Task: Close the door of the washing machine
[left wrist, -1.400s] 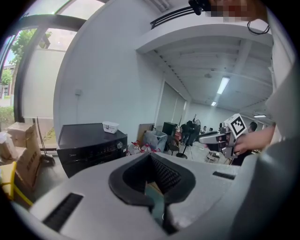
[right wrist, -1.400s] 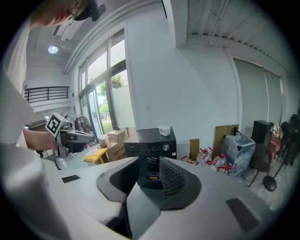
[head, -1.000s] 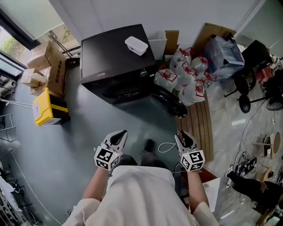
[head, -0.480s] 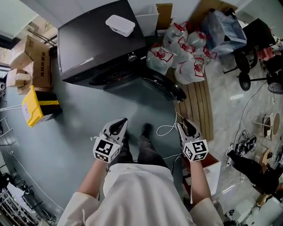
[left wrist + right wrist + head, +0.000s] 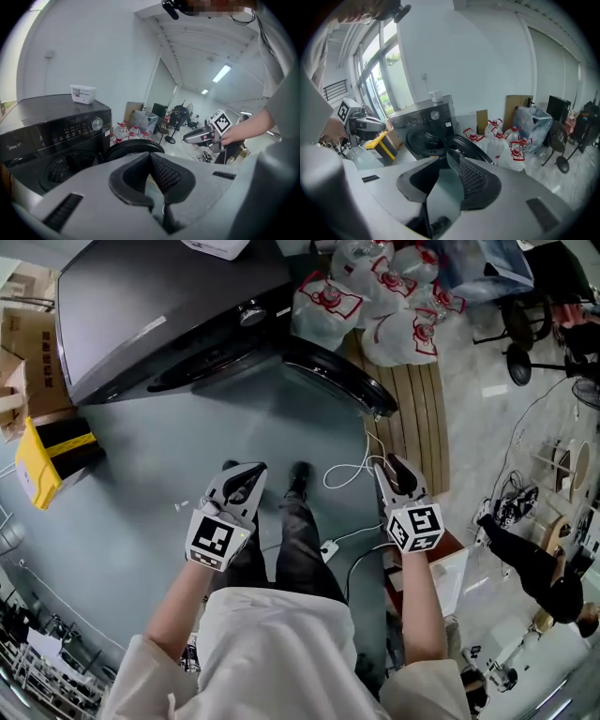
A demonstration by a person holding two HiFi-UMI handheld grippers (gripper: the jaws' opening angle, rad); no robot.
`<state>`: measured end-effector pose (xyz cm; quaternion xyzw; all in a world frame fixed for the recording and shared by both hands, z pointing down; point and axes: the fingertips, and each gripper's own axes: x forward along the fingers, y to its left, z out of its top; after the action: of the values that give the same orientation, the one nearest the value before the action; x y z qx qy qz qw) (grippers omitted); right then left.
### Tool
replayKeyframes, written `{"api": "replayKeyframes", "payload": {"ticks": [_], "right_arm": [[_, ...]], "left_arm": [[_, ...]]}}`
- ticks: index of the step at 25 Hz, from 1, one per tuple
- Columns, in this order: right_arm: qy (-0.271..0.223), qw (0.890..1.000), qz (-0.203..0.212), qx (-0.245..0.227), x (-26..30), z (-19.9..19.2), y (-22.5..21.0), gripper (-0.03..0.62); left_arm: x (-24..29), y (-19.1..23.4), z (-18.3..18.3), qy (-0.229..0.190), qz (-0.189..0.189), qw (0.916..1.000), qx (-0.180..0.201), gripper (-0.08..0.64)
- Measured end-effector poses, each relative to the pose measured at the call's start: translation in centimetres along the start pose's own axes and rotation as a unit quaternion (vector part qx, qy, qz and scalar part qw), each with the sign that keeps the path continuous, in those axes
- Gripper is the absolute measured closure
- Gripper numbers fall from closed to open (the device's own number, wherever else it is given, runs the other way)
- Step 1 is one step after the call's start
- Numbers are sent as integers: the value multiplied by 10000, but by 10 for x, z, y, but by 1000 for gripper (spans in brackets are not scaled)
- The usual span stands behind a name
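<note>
Washer [image 5: 159,306] at 11 o'clock in head view. Door [image 5: 345,381] swung wide open, sticking out at 12–1 o'clock, untouched. Left gripper [image 5: 244,472] at 7 o'clock of door, well apart from it, jaws slightly apart, nothing between. Right gripper [image 5: 392,468] at 5 o'clock of door, also well apart, jaws apart, empty. Both over floor, aimed toward washer; drum opening visible in both gripper views. White cable [image 5: 349,471] on floor between grippers. Jugs [image 5: 380,301] just beside door at 1 o'clock. Yellow box [image 5: 37,460] at 9 o'clock.
</note>
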<state>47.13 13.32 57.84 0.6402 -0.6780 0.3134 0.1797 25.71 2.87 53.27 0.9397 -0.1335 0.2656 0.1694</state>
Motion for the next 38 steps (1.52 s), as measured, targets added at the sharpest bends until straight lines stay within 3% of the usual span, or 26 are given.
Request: {"api": "replayKeyframes", "payload": {"ticks": [10, 25, 34, 38], "right_arm": [[758, 9962, -66, -426, 73, -65, -67, 443], [1887, 9745, -418, -1138, 158, -145, -188, 439], [2202, 9533, -43, -2068, 190, -159, -204, 441], [2082, 9547, -56, -2125, 193, -158, -202, 446]], "left_arm": [[67, 8, -52, 267, -105, 9995, -126, 551], [143, 8, -134, 659, -265, 9970, -311, 551], [165, 5, -165, 606, -40, 9963, -600, 551], [165, 0, -185, 575, -22, 9959, -703, 551]]}}
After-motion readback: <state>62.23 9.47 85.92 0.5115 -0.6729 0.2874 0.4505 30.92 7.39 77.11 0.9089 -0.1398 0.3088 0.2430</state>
